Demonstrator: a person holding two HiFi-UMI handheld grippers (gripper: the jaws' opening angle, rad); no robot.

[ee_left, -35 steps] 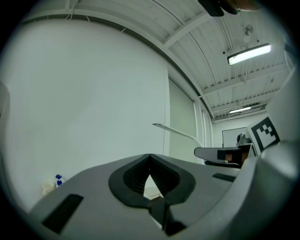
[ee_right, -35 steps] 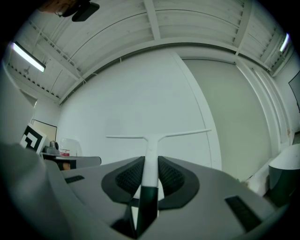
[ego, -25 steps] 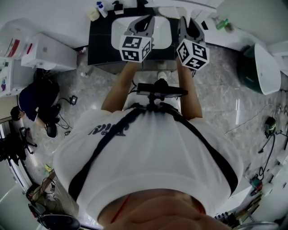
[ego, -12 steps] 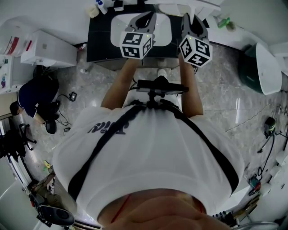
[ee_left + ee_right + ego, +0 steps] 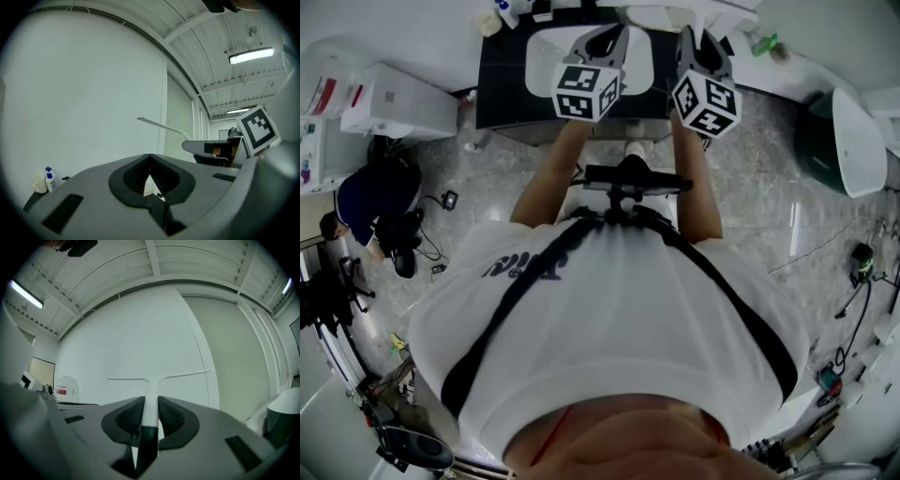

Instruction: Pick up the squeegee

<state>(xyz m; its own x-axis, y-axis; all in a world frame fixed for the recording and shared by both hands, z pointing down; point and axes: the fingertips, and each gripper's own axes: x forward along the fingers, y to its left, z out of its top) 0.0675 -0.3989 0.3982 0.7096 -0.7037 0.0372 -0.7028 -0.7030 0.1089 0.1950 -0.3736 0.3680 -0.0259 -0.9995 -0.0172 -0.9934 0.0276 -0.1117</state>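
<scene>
The squeegee has a white handle with a black lower part and a thin white T-shaped blade pointing at the white wall. My right gripper is shut on its handle, held level. From the left gripper view the squeegee blade shows as a thin white bar ahead of the right gripper. My left gripper has its dark pads together with nothing between them. In the head view both grippers, left and right, reach side by side over the white basin.
The basin is set in a black counter; bottles stand at its back left corner. A white cabinet is at left, a dark bin with a white lid at right. A person crouches on the floor at left.
</scene>
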